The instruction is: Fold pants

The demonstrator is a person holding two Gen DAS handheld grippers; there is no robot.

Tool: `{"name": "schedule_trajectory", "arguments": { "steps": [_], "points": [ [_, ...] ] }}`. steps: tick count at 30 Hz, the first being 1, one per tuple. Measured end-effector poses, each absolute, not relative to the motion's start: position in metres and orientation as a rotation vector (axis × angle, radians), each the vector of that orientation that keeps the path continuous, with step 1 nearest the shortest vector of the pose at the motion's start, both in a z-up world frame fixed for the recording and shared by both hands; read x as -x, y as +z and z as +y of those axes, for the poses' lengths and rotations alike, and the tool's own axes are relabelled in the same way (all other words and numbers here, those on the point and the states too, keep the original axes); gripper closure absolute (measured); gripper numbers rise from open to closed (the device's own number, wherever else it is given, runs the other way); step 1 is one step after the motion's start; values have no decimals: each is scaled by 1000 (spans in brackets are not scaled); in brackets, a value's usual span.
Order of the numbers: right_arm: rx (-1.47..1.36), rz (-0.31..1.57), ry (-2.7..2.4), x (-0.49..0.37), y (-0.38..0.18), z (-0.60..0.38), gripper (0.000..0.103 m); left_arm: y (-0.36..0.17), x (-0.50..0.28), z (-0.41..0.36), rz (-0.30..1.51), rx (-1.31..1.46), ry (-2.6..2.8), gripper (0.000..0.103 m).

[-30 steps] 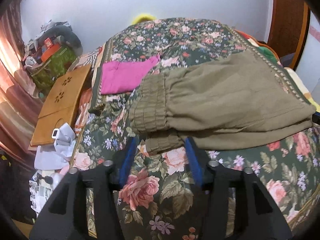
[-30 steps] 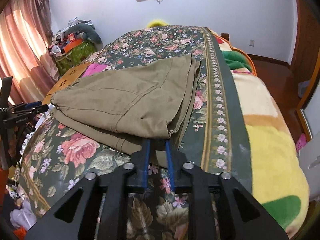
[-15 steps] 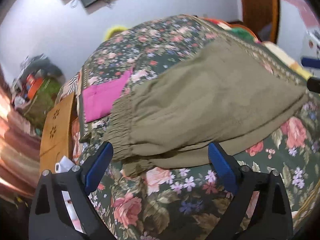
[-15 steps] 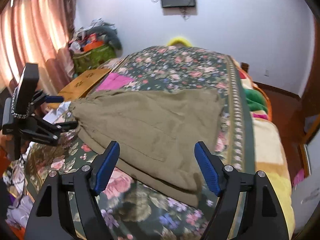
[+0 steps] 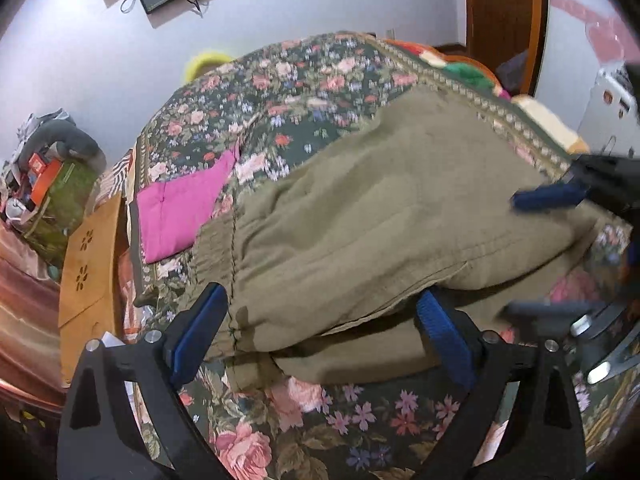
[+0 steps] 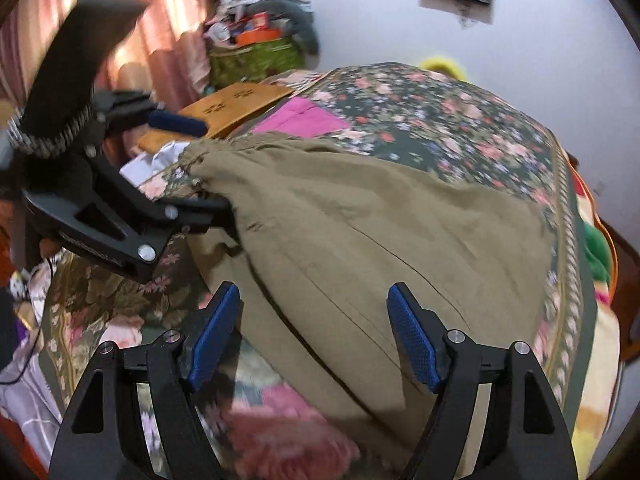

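The olive green pants (image 5: pixel 392 216) lie folded in layers on the floral bedspread (image 5: pixel 304 92), with the gathered waistband at the left end. My left gripper (image 5: pixel 324 336) is open, its blue pads either side of the near edge by the waistband. My right gripper (image 6: pixel 314 340) is open over the pants (image 6: pixel 384 236) at the other end. The left gripper (image 6: pixel 192 168) shows at the left of the right wrist view, one finger touching the waistband. The right gripper's blue finger (image 5: pixel 548 196) shows at the right of the left wrist view.
A folded pink cloth (image 5: pixel 180 208) lies on the bed beyond the waistband. A wooden board (image 5: pixel 92 264) leans beside the bed. A green bag with clutter (image 6: pixel 256 56) stands by the curtain. A colourful blanket (image 6: pixel 596 264) covers the bed's right side. A door (image 5: pixel 504 12) stands at the back.
Both grippers have opened wide and let go of the pants. Both have moved in over the folded pants and closer to each other.
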State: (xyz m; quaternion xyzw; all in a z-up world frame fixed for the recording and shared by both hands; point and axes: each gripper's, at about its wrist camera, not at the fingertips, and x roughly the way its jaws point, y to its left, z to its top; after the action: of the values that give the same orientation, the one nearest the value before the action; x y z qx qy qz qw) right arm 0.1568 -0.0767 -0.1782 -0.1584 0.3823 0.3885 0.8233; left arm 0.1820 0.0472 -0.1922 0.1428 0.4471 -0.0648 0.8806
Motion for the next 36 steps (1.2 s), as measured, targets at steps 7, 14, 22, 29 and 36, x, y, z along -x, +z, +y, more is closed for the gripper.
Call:
{"name": "schedule_trajectory", "arguments": {
  "steps": [7, 14, 22, 29, 36],
  "points": [
    [428, 781, 838, -163, -180, -61, 84, -186, -181, 47, 922, -274, -161, 6],
    [381, 734, 843, -157, -168, -68, 93, -199, -171, 35, 945, -298, -244, 32],
    [380, 711, 840, -145, -161, -71, 95, -199, -163, 29, 948, -308, -274, 80],
    [386, 727, 853, -133, -167, -70, 95, -201, -148, 35, 962, -269, -282, 83],
    [373, 777, 854, -131, -176, -70, 89, -210, -142, 43, 1004, -178, -272, 81]
  ]
}}
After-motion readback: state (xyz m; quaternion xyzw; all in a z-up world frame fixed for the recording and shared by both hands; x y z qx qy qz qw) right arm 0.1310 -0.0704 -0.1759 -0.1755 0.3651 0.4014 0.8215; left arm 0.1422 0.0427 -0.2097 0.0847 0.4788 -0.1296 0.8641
